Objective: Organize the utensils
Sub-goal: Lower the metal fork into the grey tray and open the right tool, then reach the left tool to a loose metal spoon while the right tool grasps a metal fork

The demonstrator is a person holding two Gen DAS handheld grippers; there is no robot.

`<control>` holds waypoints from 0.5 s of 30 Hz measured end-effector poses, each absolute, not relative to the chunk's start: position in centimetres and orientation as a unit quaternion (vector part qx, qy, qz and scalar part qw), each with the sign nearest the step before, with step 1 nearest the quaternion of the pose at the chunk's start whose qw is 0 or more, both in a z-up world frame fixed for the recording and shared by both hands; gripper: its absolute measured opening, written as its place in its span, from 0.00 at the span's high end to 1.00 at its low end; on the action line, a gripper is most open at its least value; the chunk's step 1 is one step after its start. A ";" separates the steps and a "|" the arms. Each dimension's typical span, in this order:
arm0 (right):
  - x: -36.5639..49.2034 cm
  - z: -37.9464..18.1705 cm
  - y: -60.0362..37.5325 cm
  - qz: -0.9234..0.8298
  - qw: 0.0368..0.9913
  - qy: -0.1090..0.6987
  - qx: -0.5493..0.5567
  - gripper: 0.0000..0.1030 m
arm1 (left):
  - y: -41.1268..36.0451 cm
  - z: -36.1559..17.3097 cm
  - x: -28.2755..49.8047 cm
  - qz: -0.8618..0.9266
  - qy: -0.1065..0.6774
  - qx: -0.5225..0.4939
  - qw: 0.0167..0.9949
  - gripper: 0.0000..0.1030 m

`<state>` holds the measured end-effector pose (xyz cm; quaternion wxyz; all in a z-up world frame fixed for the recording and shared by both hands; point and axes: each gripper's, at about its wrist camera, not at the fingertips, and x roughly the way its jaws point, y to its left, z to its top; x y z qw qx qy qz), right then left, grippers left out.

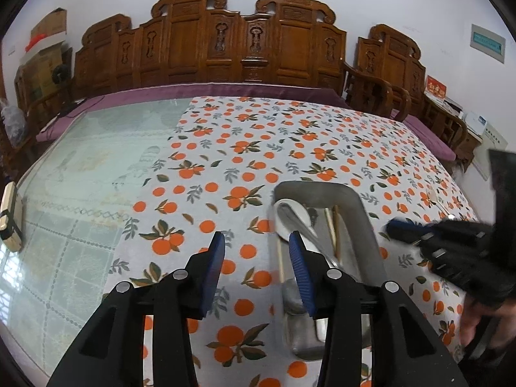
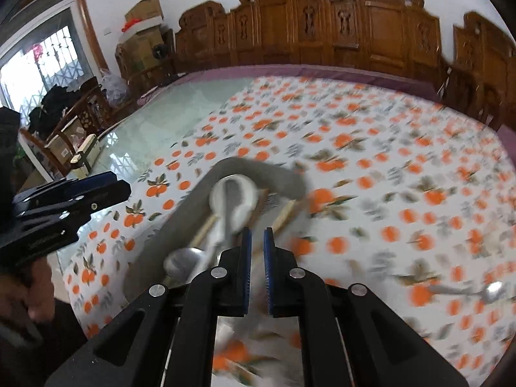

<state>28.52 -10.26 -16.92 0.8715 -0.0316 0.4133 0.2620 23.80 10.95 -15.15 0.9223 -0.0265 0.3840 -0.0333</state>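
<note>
A metal tray [image 1: 362, 222] lies on the orange-print tablecloth and holds a white ladle [image 1: 295, 214], metal spoons [image 1: 295, 293] and wooden chopsticks [image 1: 333, 229]. My left gripper [image 1: 256, 245] is open and empty, its right finger over the tray's left side. In the blurred right wrist view the tray [image 2: 180, 213] holds the ladle [image 2: 233, 198], a spoon [image 2: 180, 261] and chopsticks [image 2: 285, 214]. My right gripper [image 2: 257, 238] hovers over the tray with its fingers nearly together and nothing visible between them. A loose metal spoon [image 2: 483, 292] lies on the cloth at right, seen also in the left wrist view [image 1: 433, 198].
The orange-print cloth [image 1: 258, 148] covers the right part of a glass-topped table [image 1: 74, 193]. A small wooden block [image 1: 9, 216] lies at the table's left edge. Carved wooden benches [image 1: 209, 51] line the wall behind. The left gripper shows in the right wrist view [image 2: 96, 190].
</note>
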 end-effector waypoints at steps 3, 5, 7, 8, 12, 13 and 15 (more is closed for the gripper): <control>28.2 -15.8 -14.3 0.244 0.879 0.405 -0.067 0.91 | 9.7 -15.3 23.8 -0.044 0.385 -0.023 0.922 0.53; 28.2 -15.4 -17.1 0.224 0.883 0.403 -0.093 0.90 | 8.3 -15.4 23.8 -0.055 0.385 -0.015 0.921 0.52; 28.2 -15.4 -20.4 0.199 0.885 0.405 -0.114 0.80 | 7.0 -15.5 23.7 -0.065 0.386 -0.006 0.920 0.51; 28.4 -15.5 -22.1 0.186 0.886 0.407 -0.119 0.79 | 6.5 -15.6 23.7 -0.069 0.387 -0.002 0.920 0.51; 29.0 -16.6 -28.6 0.135 0.888 0.421 -0.126 0.79 | 4.2 -15.7 23.5 -0.082 0.387 0.005 0.918 0.51; 29.2 -17.0 -29.9 0.126 0.888 0.425 -0.124 0.79 | 3.6 -15.7 23.4 -0.087 0.388 0.007 0.918 0.51; 29.9 -17.9 -32.6 0.111 0.886 0.434 -0.116 0.79 | 2.3 -15.5 23.2 -0.094 0.386 0.011 0.918 0.51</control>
